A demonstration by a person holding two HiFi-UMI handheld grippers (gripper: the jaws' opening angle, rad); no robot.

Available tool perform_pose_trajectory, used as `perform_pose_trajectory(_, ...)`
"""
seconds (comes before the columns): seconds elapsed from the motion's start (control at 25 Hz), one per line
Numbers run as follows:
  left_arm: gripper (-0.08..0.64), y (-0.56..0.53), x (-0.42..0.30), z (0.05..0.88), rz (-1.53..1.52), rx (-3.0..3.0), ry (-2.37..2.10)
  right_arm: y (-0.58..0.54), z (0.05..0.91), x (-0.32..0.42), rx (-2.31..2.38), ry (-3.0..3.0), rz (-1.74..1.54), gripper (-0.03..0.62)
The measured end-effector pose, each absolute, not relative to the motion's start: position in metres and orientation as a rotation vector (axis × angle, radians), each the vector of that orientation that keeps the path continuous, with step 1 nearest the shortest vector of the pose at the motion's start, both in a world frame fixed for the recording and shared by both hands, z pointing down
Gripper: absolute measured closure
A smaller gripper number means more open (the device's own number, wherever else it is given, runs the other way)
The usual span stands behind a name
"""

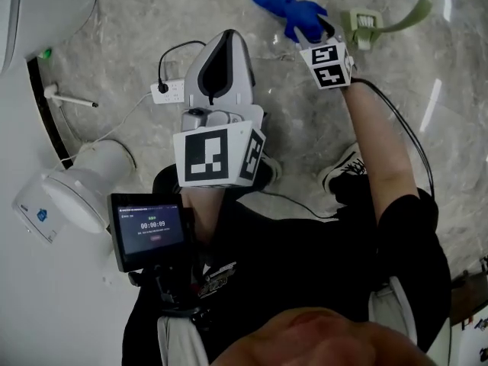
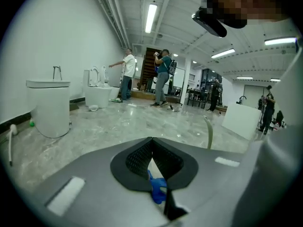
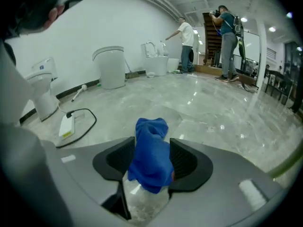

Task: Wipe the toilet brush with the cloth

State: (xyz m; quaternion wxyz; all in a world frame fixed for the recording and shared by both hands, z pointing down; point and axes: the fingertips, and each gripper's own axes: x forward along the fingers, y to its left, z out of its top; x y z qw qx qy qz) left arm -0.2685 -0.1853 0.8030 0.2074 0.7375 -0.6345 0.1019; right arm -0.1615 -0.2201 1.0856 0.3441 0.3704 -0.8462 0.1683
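A blue cloth (image 1: 284, 1) sticks out past my right gripper (image 1: 319, 35) at the top of the head view. In the right gripper view the cloth (image 3: 150, 156) fills the gap and touches both pads, so that gripper is shut on it. The pale green toilet brush (image 1: 366, 23) lies on the marble floor just right of that gripper, its handle curving away to the upper right. My left gripper (image 1: 222, 61) hovers lower and further left, jaws closed tip to tip with nothing between them. Its own view shows the brush handle (image 2: 209, 132) ahead on the right.
A white power strip (image 1: 169, 91) with a black cable lies left of the left gripper. A white toilet (image 1: 84, 181) stands at the left, and a small screen (image 1: 149, 227) is mounted near my body. My shoes (image 1: 343, 175) rest on the floor. People stand far across the hall (image 2: 162, 77).
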Motion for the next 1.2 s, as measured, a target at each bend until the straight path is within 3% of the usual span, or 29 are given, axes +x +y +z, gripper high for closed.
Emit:
perform_pose_trajectory(0.36, 0.560, -0.191, -0.254, 0.788, 0.219, 2.123, -1.752, -0.228, 1.185, -0.181, 0.719, -1.933, 0.261, 0.371)
perform_pose_trajectory(0.52, 0.560, -0.196, -0.252, 0.796, 0.213, 2.140, -1.721, -0.224, 1.176, -0.172, 0.781, -1.896, 0.296, 0.527)
perform_pose_trajectory(0.56, 0.560, -0.199, -0.253, 0.798, 0.214, 2.141, -1.720, -0.222, 1.166, -0.177, 0.773, -1.916, 0.294, 0.534)
perform_pose_trajectory(0.76, 0.560, -0.197, -0.213, 0.816, 0.204, 2.164, -1.680, -0.188, 1.125, -0.149, 0.708, -2.045, 0.331, 0.538)
perform_pose_trajectory(0.96, 0.560, -0.197, -0.183, 0.809, 0.195, 2.224, -1.624, -0.178, 1.079, -0.084, 0.869, -2.045, 0.729, 0.538)
perform_pose_trajectory(1.2, 0.560, -0.209, -0.168, 0.808, 0.222, 2.250, -1.589, -0.168, 1.107, -0.041, 0.921, -1.946, 0.857, 0.538)
